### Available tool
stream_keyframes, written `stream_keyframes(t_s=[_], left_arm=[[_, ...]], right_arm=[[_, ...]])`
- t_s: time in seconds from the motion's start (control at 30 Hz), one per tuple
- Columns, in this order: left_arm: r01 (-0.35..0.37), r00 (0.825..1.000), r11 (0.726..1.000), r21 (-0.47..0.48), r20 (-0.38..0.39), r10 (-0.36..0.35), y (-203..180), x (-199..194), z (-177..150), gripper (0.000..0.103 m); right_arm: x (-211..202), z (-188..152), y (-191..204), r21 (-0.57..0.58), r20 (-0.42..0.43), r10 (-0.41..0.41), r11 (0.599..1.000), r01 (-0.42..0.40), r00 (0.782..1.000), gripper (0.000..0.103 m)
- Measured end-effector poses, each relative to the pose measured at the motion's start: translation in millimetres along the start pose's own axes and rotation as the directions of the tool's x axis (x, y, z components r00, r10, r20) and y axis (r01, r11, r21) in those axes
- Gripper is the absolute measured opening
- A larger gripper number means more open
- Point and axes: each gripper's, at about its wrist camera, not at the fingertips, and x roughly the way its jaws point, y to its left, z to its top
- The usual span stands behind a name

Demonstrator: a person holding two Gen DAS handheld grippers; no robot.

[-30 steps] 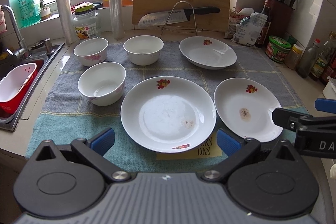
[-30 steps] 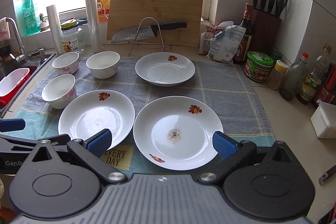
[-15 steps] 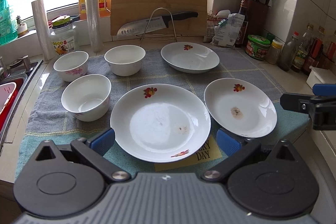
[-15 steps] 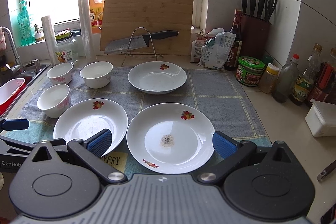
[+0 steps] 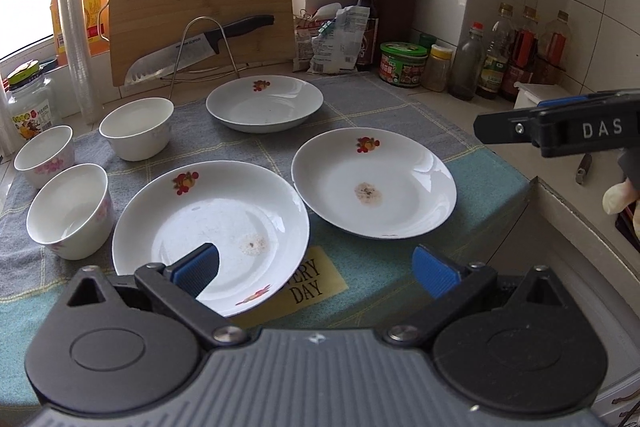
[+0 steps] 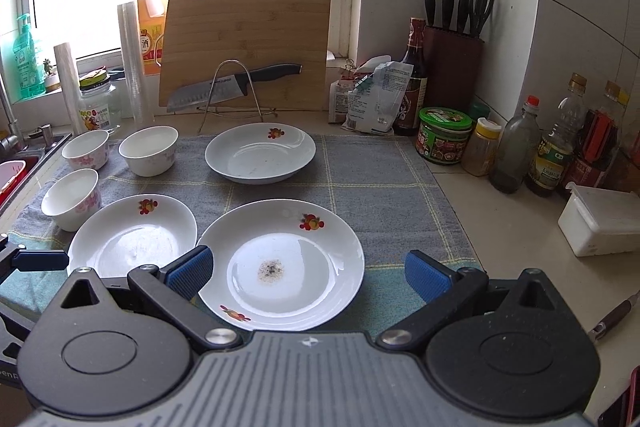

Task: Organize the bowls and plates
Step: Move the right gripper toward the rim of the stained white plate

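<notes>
Three white plates with red flower prints lie on a grey-green towel: a near-left plate, a near-right plate with a brown stain, and a far plate. Three white bowls stand to the left of them. My left gripper hovers open over the near edge of the towel. Just before the stained plate, my right gripper is open and holds nothing; it also shows side-on as the right gripper.
A wooden cutting board and a knife on a wire rack stand behind the towel. Jars and bottles, a knife block and a white box line the right counter. A sink lies at far left.
The left gripper's view has swung to the right and moved closer to the plates; the sink has left its view. The right gripper has risen slightly. Plates and bowls have not moved.
</notes>
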Motion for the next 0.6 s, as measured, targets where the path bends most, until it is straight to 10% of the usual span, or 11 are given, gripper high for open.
stream_keyframes(t_s=[0.6], left_arm=[[0.020,0.996,1.000,-0.008,-0.085,-0.021,-57.0,79.1,-4.5,0.102]], right_arm=[[58.6,10.3,-60.1,-0.066,-0.070,0.071,0.995,-0.076,0.995,0.103]])
